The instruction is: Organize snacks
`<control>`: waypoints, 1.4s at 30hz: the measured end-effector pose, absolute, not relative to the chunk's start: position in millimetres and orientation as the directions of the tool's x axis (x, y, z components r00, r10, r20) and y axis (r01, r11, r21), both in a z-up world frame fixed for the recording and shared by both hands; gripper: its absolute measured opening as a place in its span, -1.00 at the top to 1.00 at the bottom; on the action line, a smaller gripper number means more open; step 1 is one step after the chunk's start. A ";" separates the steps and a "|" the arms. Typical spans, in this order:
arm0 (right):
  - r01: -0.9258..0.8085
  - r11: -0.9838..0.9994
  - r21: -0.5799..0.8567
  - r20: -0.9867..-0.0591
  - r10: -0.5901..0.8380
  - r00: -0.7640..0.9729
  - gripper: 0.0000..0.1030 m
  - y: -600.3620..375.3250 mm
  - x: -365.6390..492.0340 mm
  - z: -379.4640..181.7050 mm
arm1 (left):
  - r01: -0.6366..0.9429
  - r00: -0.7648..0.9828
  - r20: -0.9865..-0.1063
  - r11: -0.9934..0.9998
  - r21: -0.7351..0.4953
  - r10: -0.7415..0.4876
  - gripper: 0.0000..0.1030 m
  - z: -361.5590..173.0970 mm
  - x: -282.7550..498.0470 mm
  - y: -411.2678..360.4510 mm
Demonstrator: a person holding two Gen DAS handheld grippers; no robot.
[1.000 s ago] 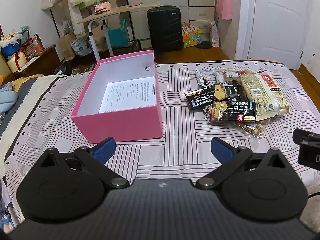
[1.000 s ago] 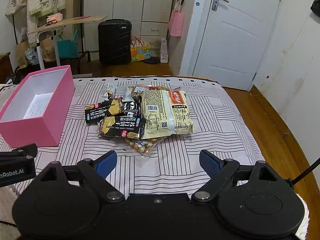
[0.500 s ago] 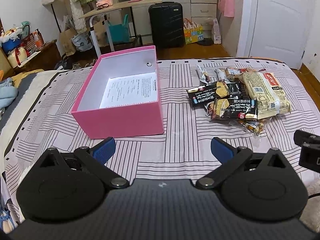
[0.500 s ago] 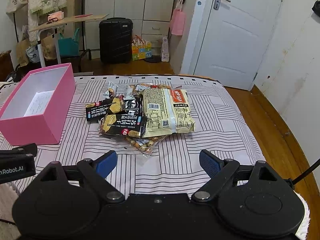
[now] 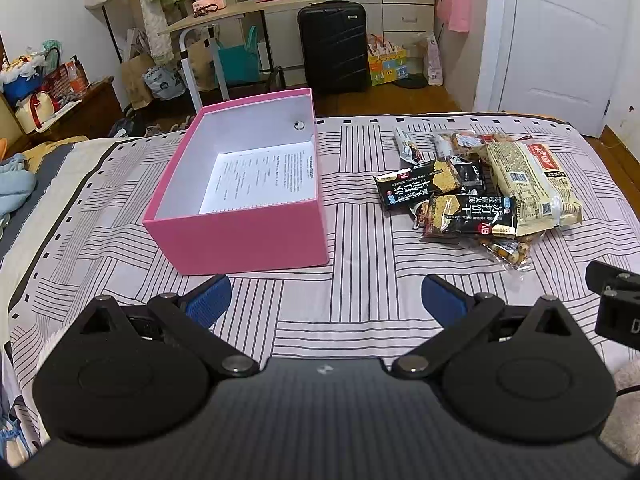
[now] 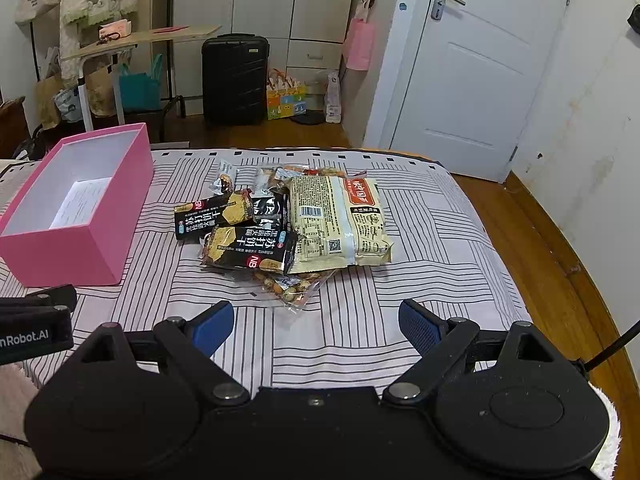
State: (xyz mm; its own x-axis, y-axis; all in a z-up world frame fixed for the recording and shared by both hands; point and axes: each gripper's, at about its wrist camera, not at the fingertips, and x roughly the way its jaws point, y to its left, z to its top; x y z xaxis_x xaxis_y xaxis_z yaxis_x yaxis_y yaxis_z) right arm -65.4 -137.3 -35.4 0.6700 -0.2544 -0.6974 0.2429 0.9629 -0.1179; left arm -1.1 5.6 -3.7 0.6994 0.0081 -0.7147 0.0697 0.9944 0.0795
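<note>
A pink box (image 5: 244,236) (image 6: 76,246) stands open on the striped bedspread, a printed sheet lying on its white floor. To its right lies a heap of snacks: two black cracker packs (image 6: 250,248) (image 5: 470,216), a large cream packet (image 6: 338,220) (image 5: 528,180), a clear bag of nuts (image 6: 290,288) and small wrappers behind. My left gripper (image 5: 326,300) hovers open just in front of the box. My right gripper (image 6: 316,322) is open too, nothing between its blue pads, just short of the nut bag.
The bedspread (image 6: 400,320) ends at a wooden floor (image 6: 560,260) on the right. Behind the bed stand a black suitcase (image 6: 234,78), a small desk (image 6: 140,38), bags and a white door (image 6: 480,64). The other gripper's body shows at each view's edge.
Both views have shifted slightly: the box and snacks sit a little lower in frame than a second ago. Both grippers stay open and nothing on the bed has moved.
</note>
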 end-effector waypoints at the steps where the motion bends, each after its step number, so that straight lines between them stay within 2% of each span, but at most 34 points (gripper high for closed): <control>1: 0.243 0.963 -0.118 -0.697 -0.255 0.670 -0.79 -137.3 -65.4 -35.4 | 0.070 0.699 -0.715 0.994 0.080 0.008 -1.00 -3.8 -1.2 5.6; 29: 0.224 0.969 -0.108 -0.696 -0.234 0.679 -0.79 -141.0 -66.2 -37.1 | 0.070 0.693 -0.721 0.994 0.087 0.014 -1.00 -10.4 -1.3 3.8; 33: 0.173 0.981 -0.085 -0.662 -0.185 0.727 -0.79 -149.2 -65.9 -30.0 | 0.073 0.702 -0.712 0.994 0.081 0.007 -1.00 -1.0 1.7 10.2; 39: 0.070 0.988 -0.140 -0.554 -0.137 0.821 -0.77 -165.2 -42.7 -19.4 | 0.118 0.731 -0.675 0.993 -0.021 -0.101 -1.00 29.8 32.3 16.7; 42: 0.012 0.986 -0.166 -0.566 -0.105 0.818 -0.75 -173.1 -16.4 -18.7 | 0.160 0.730 -0.670 0.987 -0.026 -0.136 -1.00 36.8 57.5 4.4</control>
